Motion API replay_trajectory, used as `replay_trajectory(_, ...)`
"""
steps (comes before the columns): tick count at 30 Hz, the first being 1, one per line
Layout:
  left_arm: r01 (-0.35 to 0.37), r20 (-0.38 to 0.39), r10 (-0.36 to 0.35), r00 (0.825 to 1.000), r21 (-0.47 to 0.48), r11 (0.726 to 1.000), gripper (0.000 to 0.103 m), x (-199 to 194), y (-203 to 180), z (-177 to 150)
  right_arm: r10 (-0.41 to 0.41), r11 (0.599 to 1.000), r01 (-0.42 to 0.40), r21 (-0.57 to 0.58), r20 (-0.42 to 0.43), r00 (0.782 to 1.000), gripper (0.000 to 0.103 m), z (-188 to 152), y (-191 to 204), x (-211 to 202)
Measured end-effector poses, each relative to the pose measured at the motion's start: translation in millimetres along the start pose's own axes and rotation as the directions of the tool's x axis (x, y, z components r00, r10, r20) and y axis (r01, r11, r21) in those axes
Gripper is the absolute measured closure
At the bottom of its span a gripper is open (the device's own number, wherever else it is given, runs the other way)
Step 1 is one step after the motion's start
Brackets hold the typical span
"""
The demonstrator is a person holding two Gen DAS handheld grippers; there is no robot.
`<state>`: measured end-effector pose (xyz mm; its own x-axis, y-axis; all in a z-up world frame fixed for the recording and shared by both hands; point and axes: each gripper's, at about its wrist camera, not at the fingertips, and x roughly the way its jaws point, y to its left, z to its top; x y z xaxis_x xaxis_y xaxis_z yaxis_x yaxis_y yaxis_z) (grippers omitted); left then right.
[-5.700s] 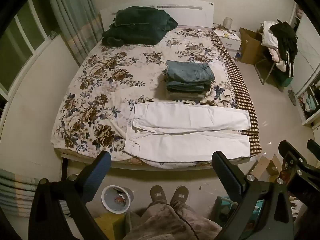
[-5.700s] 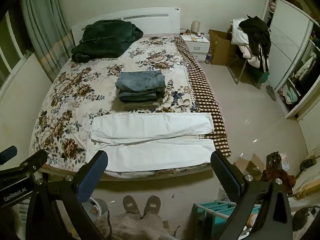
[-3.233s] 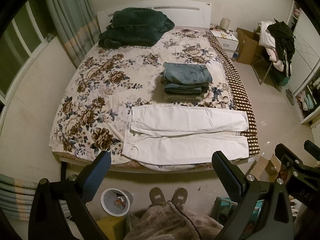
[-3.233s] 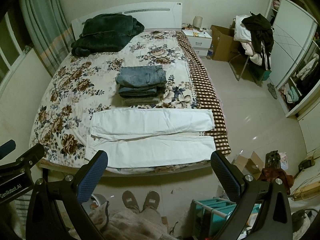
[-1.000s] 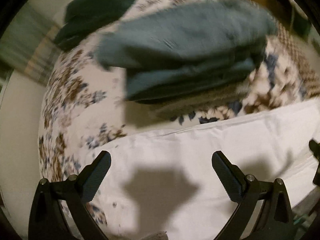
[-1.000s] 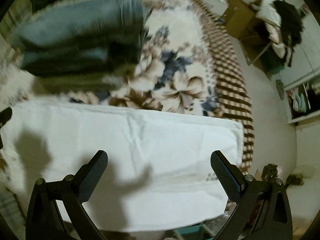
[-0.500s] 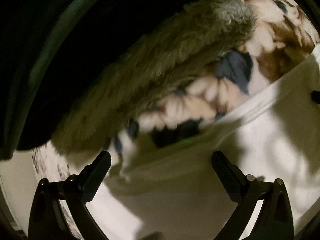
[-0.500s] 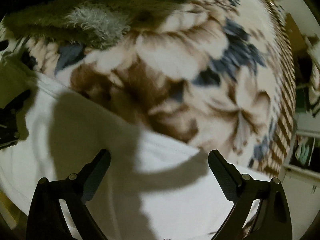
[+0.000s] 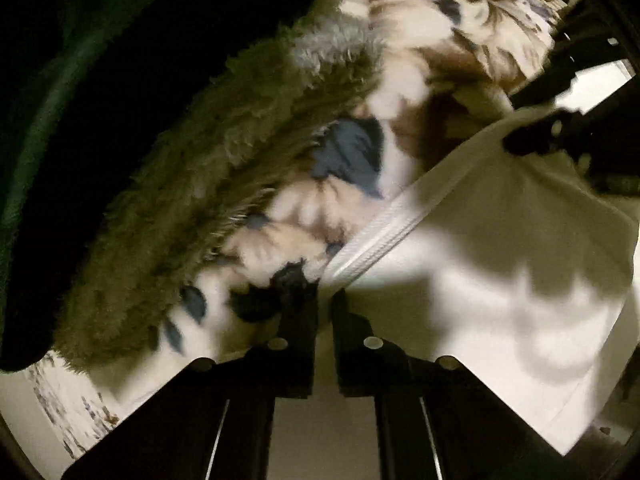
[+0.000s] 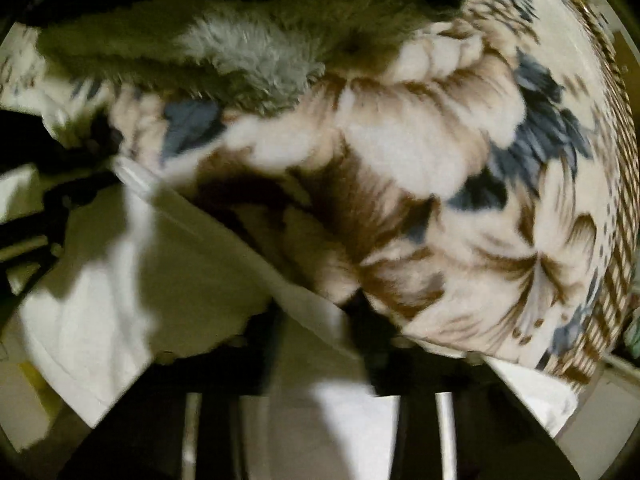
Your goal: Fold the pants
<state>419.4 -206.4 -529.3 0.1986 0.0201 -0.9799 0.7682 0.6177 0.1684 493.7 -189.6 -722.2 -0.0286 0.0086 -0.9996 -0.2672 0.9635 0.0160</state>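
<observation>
Left tongs (image 9: 326, 300) pressed together, pinching the stitched long edge of the white pants (image 9: 500, 280) right at the tips. Right tongs (image 10: 316, 320) closing, with the same far edge of white cloth between the two fingers and, as far as the blur allows, already squeezed. Both pointed steeply down at the bed.

White pants spread flat behind and beneath both tongs, on the floral blanket (image 9: 400, 80). Only blanket just ahead of the tips, then the olive fleece garment (image 9: 200, 200) at the bottom of a dark stack further ahead (near the left tongs, well apart from the cloth edge). Right tongs also visible from the left wrist view, off to the right along the same edge.

Judged handling: light, thin, fully limp cotton-like fabric. No stiffness to carry a fold on its own, so likely to sag between the two pinch points. Not fragile, not slippery against a fleecy blanket (more likely to drag and wrinkle than to slide). Seam doubled and firmer than the open panel, hence the better place to bite.

Best hold: on that edge, one tongs towards each end, both layers of the leg caught together. Worth checking for blanket pile pinched along with the cloth, especially under the left tips, where flower pattern meets seam. Lift before pulling back, to keep the lower leg undisturbed.
</observation>
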Motion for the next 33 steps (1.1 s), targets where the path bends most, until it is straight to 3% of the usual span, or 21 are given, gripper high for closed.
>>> replay_trajectory(3, -0.004, 0.054, 0.006, 0.998, -0.044, 0.999, 0.099, -21, -5, -8, 0.001, 0.999, -0.004, 0.046, 0.063, 0.998, 0.095, -19, -3, -19)
replay_trajectory(9, -0.028, 0.167, 0.055, 0.984, -0.157, 0.987, 0.099, -98, -20, -25, -0.035, 0.995, 0.016, 0.095, 0.194, 0.98, 0.097, -75, 10, -74)
replay_trajectory(13, -0.013, 0.203, 0.064, 0.977, -0.241, 0.971, 0.1, -129, -41, -80, -0.065, 0.994, 0.041, 0.098, 0.254, 0.965, 0.098, -119, 42, -104)
replay_trajectory(15, 0.01, 0.198, 0.05, 0.979, -0.291, 0.957, 0.1, -134, -58, -119, -0.077, 0.994, 0.055, 0.091, 0.271, 0.96, 0.098, -151, 69, -107)
replay_trajectory(21, 0.075, 0.124, -0.031, 0.992, -0.375, 0.924, 0.1, -128, -122, -182, -0.087, 0.994, 0.069, 0.079, 0.251, 0.964, 0.098, -246, 110, -92)
replay_trajectory(27, 0.09, 0.022, -0.09, 0.996, -0.448, 0.89, 0.1, -88, -168, -224, -0.064, 0.997, 0.056, 0.05, 0.177, 0.982, 0.098, -297, 126, -41)
replay_trajectory(33, 0.094, -0.066, -0.147, 0.987, -0.507, 0.857, 0.095, -50, -191, -249, -0.03, 0.996, 0.025, 0.087, 0.063, 0.998, 0.095, -317, 132, 7)
